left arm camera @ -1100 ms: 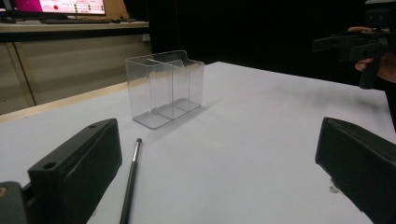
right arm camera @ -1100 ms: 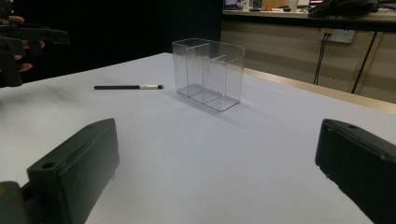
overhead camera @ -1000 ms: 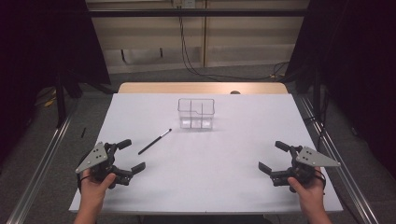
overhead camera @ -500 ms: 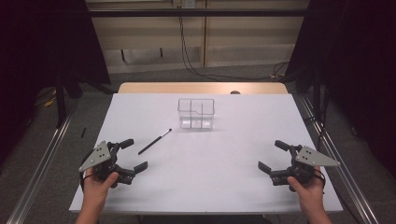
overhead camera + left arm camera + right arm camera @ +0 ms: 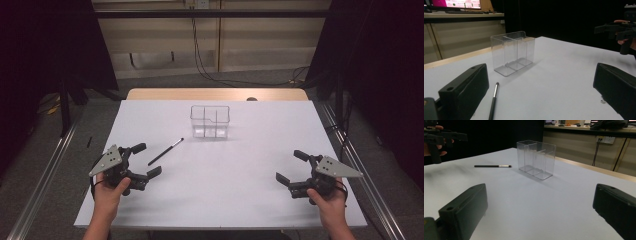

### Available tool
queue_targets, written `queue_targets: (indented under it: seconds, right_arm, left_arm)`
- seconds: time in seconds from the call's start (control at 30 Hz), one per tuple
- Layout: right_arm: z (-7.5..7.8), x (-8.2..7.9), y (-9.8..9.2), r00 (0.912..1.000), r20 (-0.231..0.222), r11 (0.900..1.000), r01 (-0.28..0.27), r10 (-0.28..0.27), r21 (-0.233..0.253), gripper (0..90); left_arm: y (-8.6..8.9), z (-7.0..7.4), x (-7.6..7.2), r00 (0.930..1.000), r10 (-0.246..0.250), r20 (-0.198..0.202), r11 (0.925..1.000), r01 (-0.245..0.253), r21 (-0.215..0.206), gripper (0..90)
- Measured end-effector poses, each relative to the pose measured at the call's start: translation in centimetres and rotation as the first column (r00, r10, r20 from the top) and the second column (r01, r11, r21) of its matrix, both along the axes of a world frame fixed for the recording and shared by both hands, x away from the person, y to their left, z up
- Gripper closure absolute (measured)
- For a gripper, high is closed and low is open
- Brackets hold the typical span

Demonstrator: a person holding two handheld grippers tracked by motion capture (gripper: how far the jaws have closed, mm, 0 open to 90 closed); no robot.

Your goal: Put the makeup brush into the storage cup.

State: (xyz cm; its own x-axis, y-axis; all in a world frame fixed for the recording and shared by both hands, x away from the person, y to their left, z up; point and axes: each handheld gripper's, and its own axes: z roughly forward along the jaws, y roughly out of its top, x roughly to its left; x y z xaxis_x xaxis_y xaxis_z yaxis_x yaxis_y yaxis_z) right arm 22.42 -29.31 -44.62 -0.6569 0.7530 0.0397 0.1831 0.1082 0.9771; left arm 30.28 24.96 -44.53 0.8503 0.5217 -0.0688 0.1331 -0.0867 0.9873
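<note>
— Left claw (image 5: 141, 160) first: where is it, measured from the clear organizer (image 5: 210, 121)?

— Near side and left of it, jaws spread wide, holding nothing. The black pen (image 5: 165, 151) lies flat on the white bench (image 5: 225, 195), between that claw and the organizer, just beside the claw.

— And the right claw (image 5: 291, 167)?

— Near side and right of the organizer, well apart, equally wide and empty.

— Progress?

— Nothing done, I'd judge: pen ungrasped, organizer compartments empty. Everything remains.

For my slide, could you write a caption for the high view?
Two open grippers, left and right, flank a black pen and clear organizer.
</note>
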Motion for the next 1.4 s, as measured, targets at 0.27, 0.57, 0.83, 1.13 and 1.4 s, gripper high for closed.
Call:
queue_targets:
  seconds: [0.27, 0.57, 0.83, 1.13, 1.4]
  right_arm:
    - [0.0, 0.1, 0.2, 1.0000, 0.007, 1.000, 0.001, -0.001, -0.009, 0.0]
    - [-0.1, 0.0, 0.3, 1.0000, 0.001, 1.000, -0.005, 0.005, -0.010, 0.0]
    - [-0.1, 0.0, 0.3, 1.0000, 0.003, 1.000, -0.005, 0.006, -0.012, 0.0]
    - [-0.1, 0.1, 0.3, 0.9999, 0.006, 1.000, -0.013, 0.013, -0.017, 0.0]
    - [-0.1, 0.1, 0.3, 0.9999, 0.002, 1.000, -0.016, 0.016, -0.021, 0.0]
  left_arm:
    - [-0.7, 0.0, 1.3, 0.9999, 0.007, 0.008, 0.9998, -0.007, 0.018, 0.2]
    - [-1.2, 0.0, 2.7, 0.9997, 0.020, 0.011, 0.9995, -0.021, 0.023, 0.2]
    - [-1.9, 0.0, 3.9, 0.9998, 0.018, 0.009, 0.9996, -0.019, 0.023, 0.2]
    - [-2.5, -0.2, 5.4, 0.9997, 0.026, -0.002, 0.9990, -0.026, 0.037, 0.0]
    - [-3.7, -0.3, 6.7, 0.9997, 0.021, -0.011, 0.9996, -0.021, 0.021, 0.0]
